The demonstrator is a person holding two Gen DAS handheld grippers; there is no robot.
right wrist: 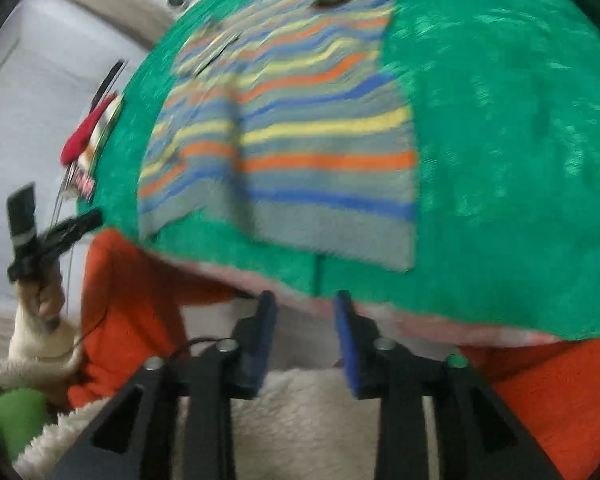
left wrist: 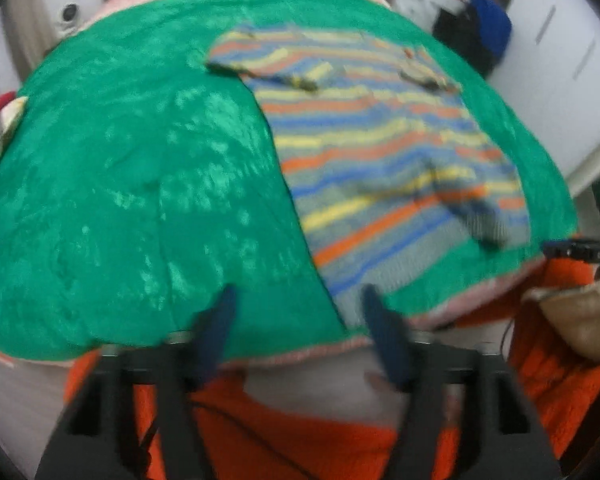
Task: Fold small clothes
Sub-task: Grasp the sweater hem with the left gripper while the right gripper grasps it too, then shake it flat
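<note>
Shirt (left wrist: 384,152) (right wrist: 284,128): small knit, horizontal stripes in grey, blue, yellow and orange. Lies flat on the green cloth (left wrist: 132,184) (right wrist: 500,140), toward the near edge. One sleeve folded in over the body in the left wrist view; a lengthwise ridge runs down the fabric in the right wrist view. Hem band plain grey, ribbed. Both views motion-blurred, so fine knit detail unreadable.

Green cloth: shiny, crinkled, catches light in patches. It covers a bench with a pink-and-white striped edge (left wrist: 496,284) (right wrist: 440,324) showing along the near side and at the far end.

Left hand-held gripper (left wrist: 300,320): dark blue pads on black fingers, standing well apart, nothing between them. Tips over the near edge of the cloth, right tip beside the shirt's hem corner; cannot tell if it touches.

Right hand-held gripper (right wrist: 306,300): blue pads a narrower gap apart, nothing between them. Tips at the bench edge, short of the hem, not touching the shirt.

Below the bench edge: orange fleece-like garment (left wrist: 300,432) (right wrist: 548,392) and a cream fuzzy sleeve (right wrist: 300,420) of the person. In the right wrist view the other gripper is seen at far left, held in a hand (right wrist: 46,296).

Background: white wall panels (left wrist: 560,60), a blue item (left wrist: 492,24) in the left wrist view, a red item (right wrist: 86,132) off the cloth's left edge in the right wrist view.
</note>
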